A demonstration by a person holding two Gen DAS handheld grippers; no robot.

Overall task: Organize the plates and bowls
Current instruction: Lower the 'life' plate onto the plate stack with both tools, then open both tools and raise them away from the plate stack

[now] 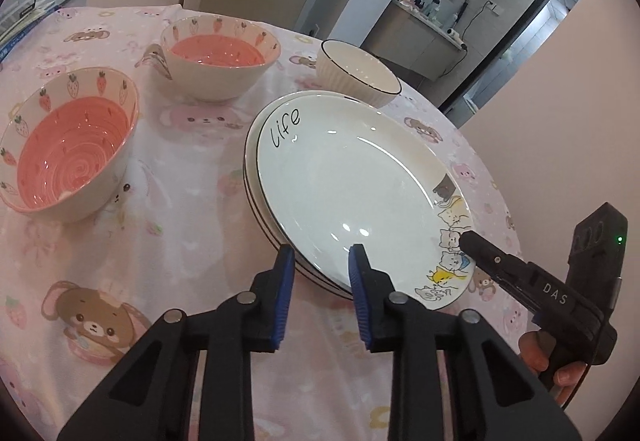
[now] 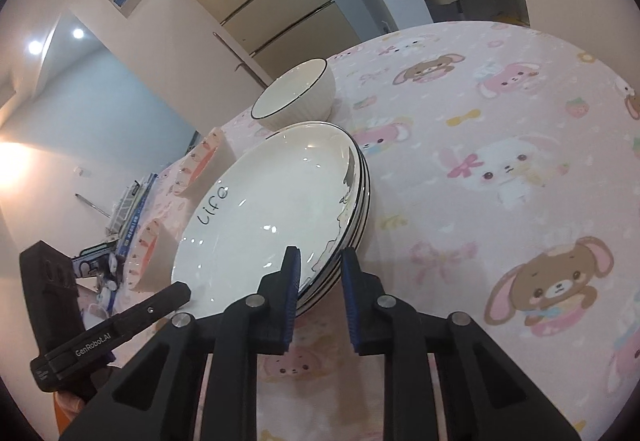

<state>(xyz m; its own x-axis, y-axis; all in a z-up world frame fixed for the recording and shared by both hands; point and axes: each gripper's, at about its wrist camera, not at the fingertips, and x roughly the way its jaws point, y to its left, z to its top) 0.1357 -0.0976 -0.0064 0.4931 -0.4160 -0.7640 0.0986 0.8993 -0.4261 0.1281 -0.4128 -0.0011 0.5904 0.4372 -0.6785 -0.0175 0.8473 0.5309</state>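
Observation:
A stack of white plates (image 1: 352,177) (image 2: 272,201) lies on the pink cartoon tablecloth (image 1: 180,233). The top plate reads "Life" and has cat drawings on its rim. My left gripper (image 1: 321,261) straddles the stack's near rim, one pad over the top plate and one outside the rims. Whether its pads press is unclear. My right gripper (image 2: 320,261) straddles the rim further round, its pads close against the stacked rims. In the left wrist view one right finger (image 1: 480,253) rests on the cat drawings. In the right wrist view a left finger (image 2: 172,295) lies at the rim.
Beyond the stack stands a white ribbed bowl (image 1: 356,75) (image 2: 296,97). Left of it is a pink bowl with a carrot pattern (image 1: 220,57), and a pink strawberry bowl (image 1: 72,145) stands nearer. Books (image 1: 24,21) lie at the far left table edge. A hand (image 1: 552,361) holds the right gripper.

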